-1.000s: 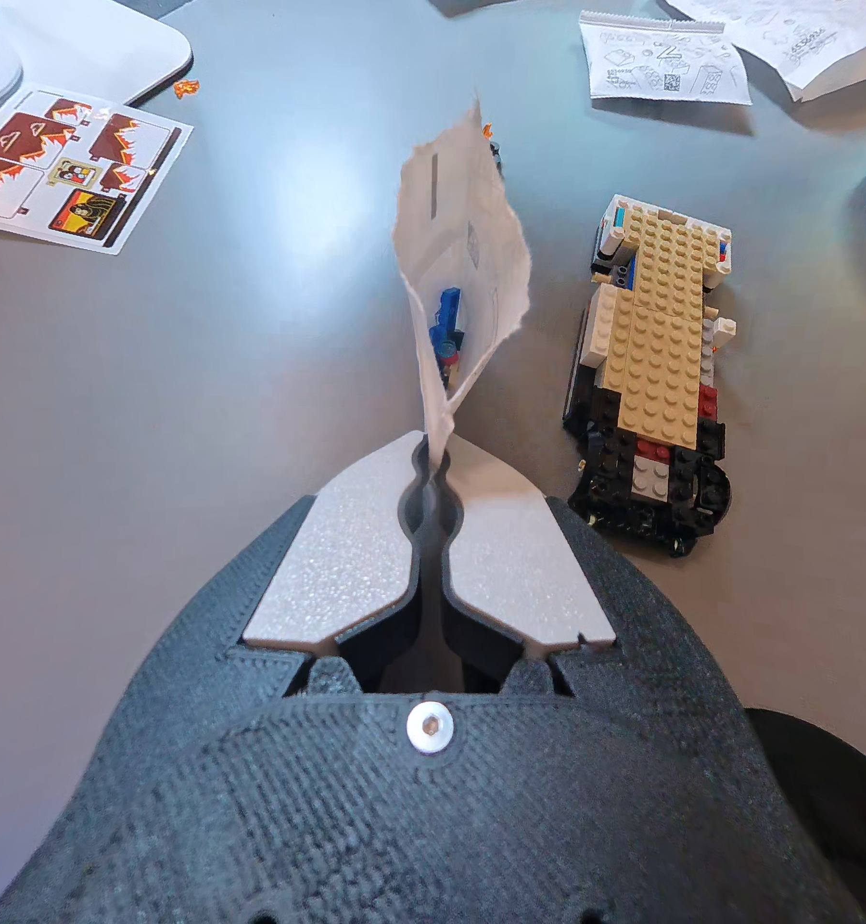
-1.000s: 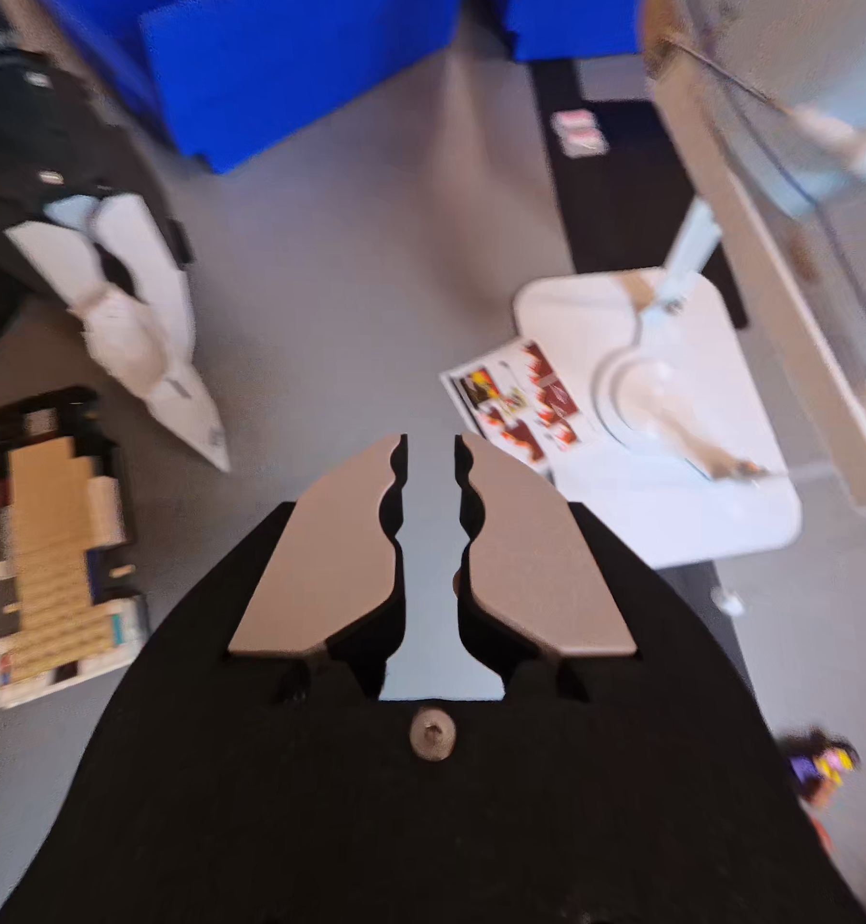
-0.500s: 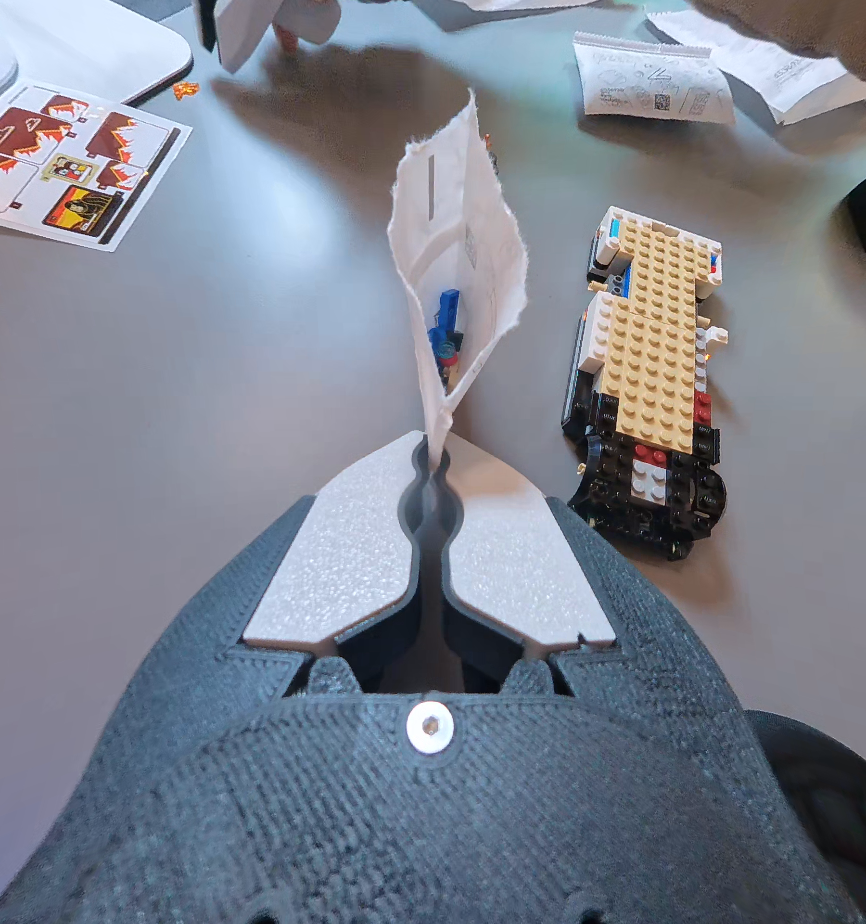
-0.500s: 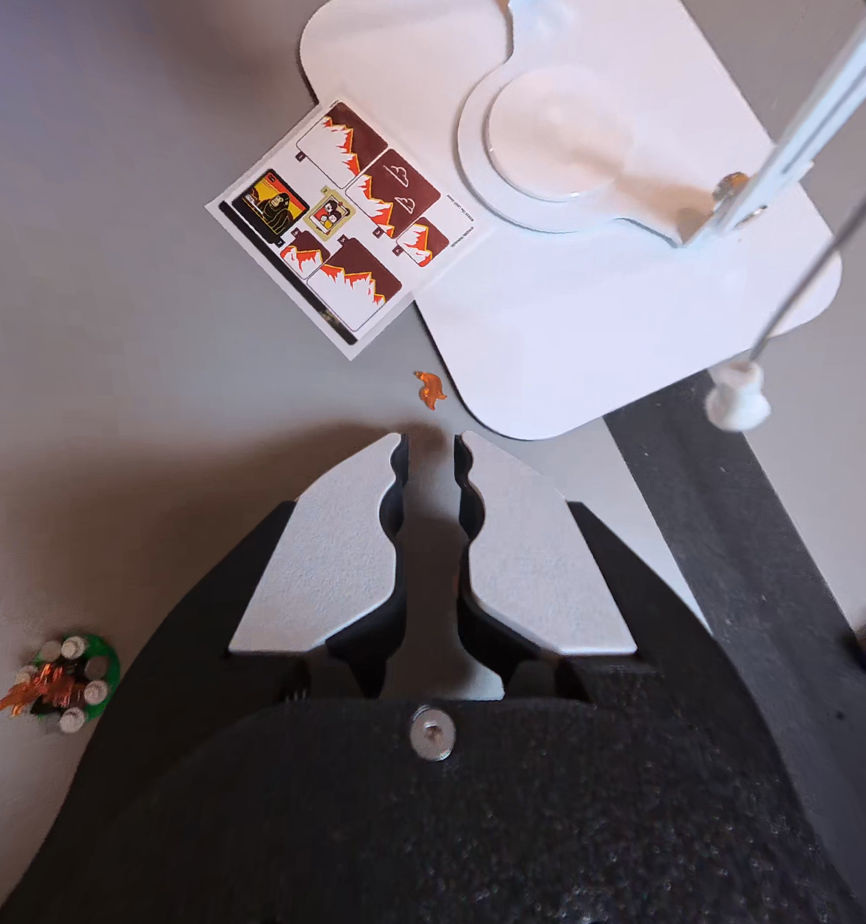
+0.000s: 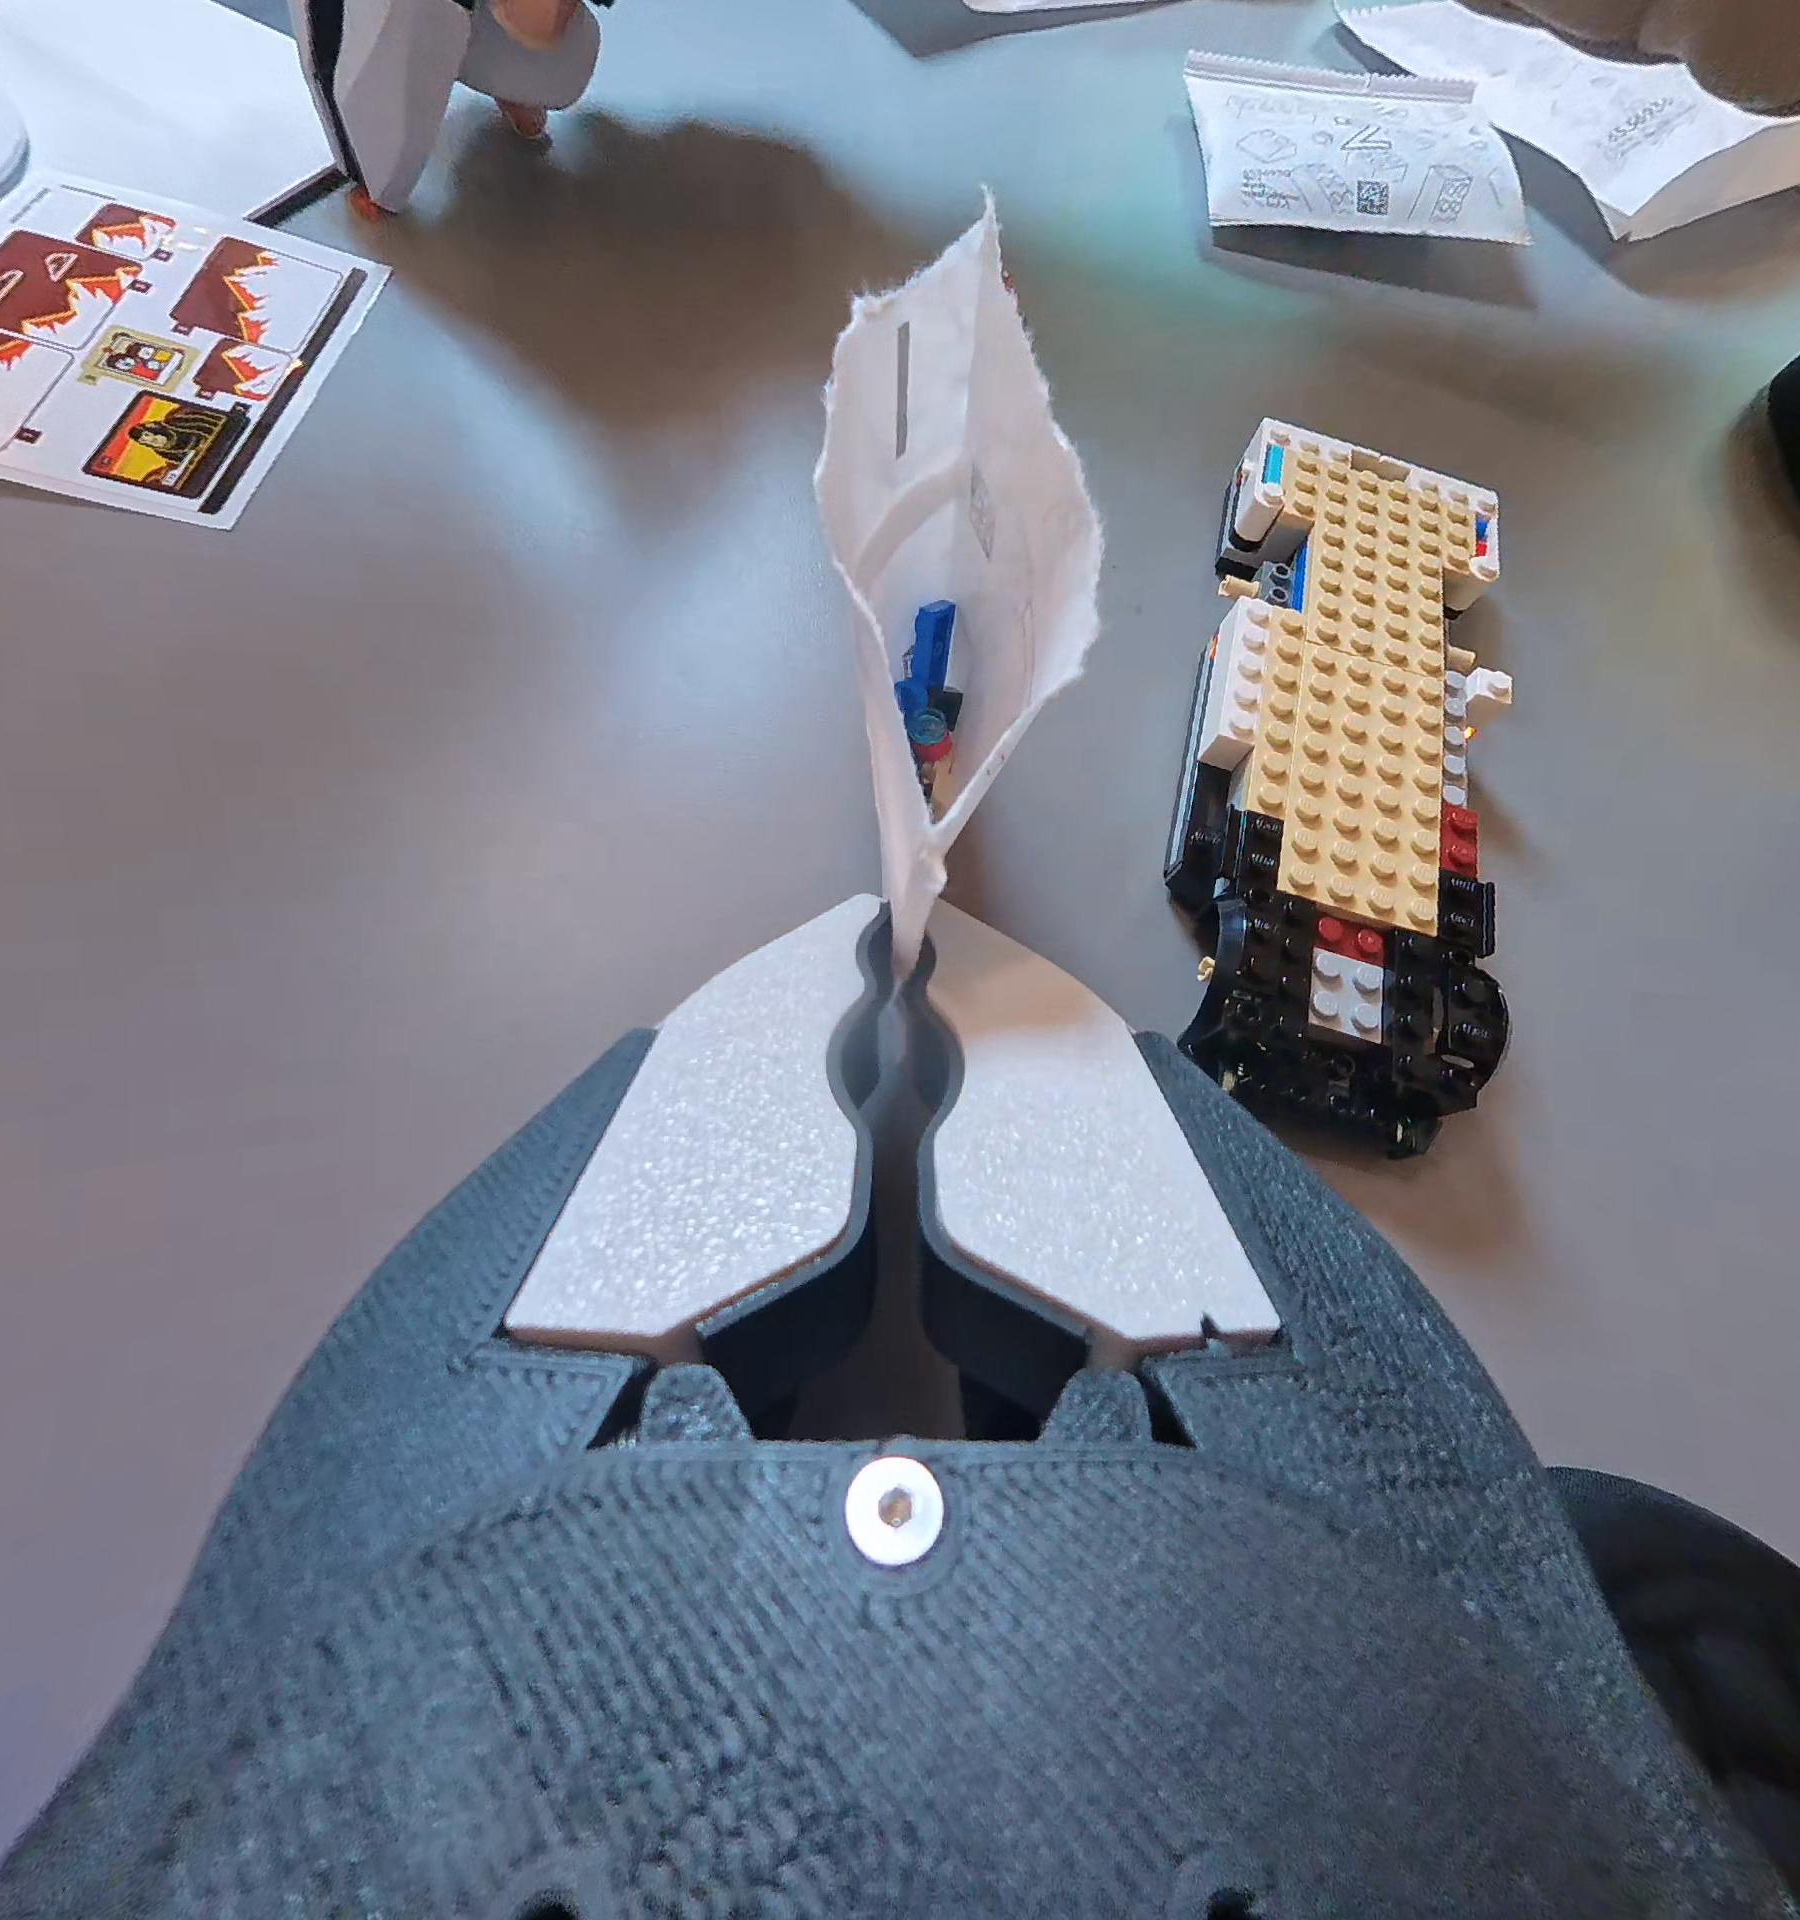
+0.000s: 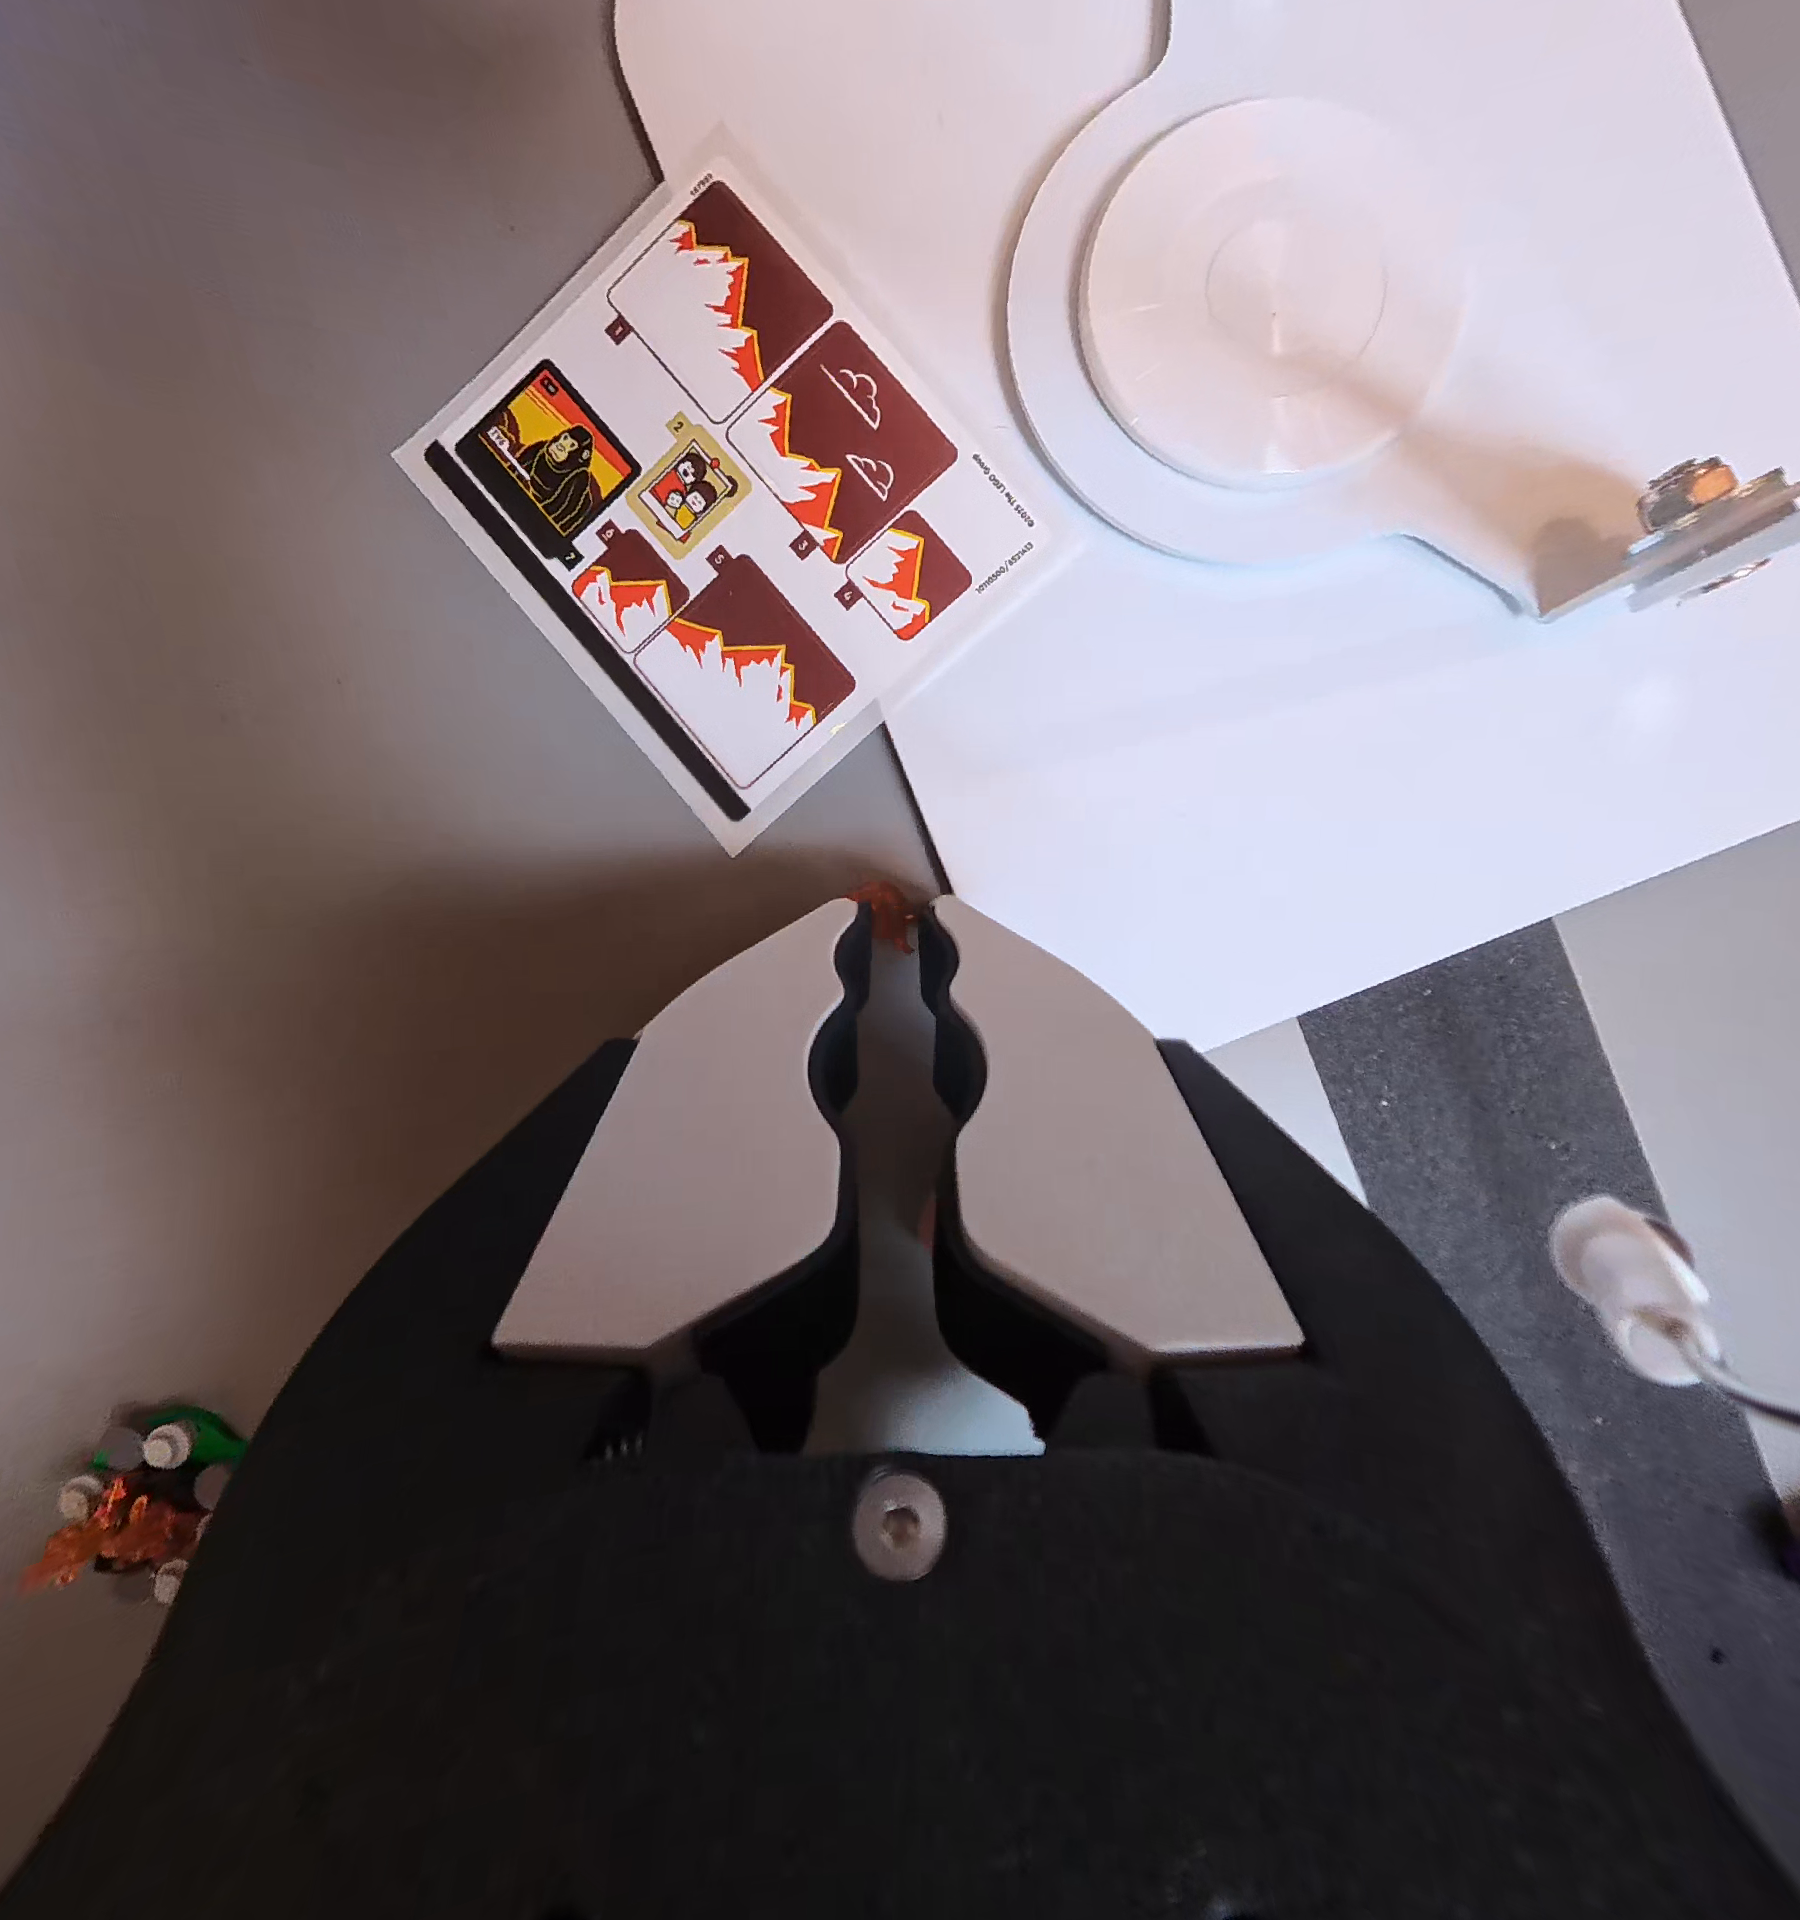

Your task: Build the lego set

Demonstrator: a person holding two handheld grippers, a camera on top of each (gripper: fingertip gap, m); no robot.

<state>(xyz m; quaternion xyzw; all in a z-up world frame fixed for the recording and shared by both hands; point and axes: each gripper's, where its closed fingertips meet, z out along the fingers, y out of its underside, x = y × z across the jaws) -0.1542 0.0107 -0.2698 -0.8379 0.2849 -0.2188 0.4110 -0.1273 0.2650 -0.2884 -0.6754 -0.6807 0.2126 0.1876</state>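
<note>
Torn bag (image 5: 963, 540) in left tool (image 5: 904, 935) (upright)

Small print on sticker sheet (image 6: 730, 488), paper bags (image 5: 1358, 156).

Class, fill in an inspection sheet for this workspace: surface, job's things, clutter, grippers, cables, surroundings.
Surface: grey table, flat.
Job's things: torn white paper bag with small bricks inside; orange flame piece; tan-and-black brick model lying right of the bag.
Clutter: sticker sheet; printed paper bags; small green-and-orange brick build.
Grippers: left gripper shut on the bag's bottom corner; right gripper has its tips either side of the flame piece, contact unclear.
Cables: thin wire with white plug.
Surroundings: white stand base; dark strip.
</note>
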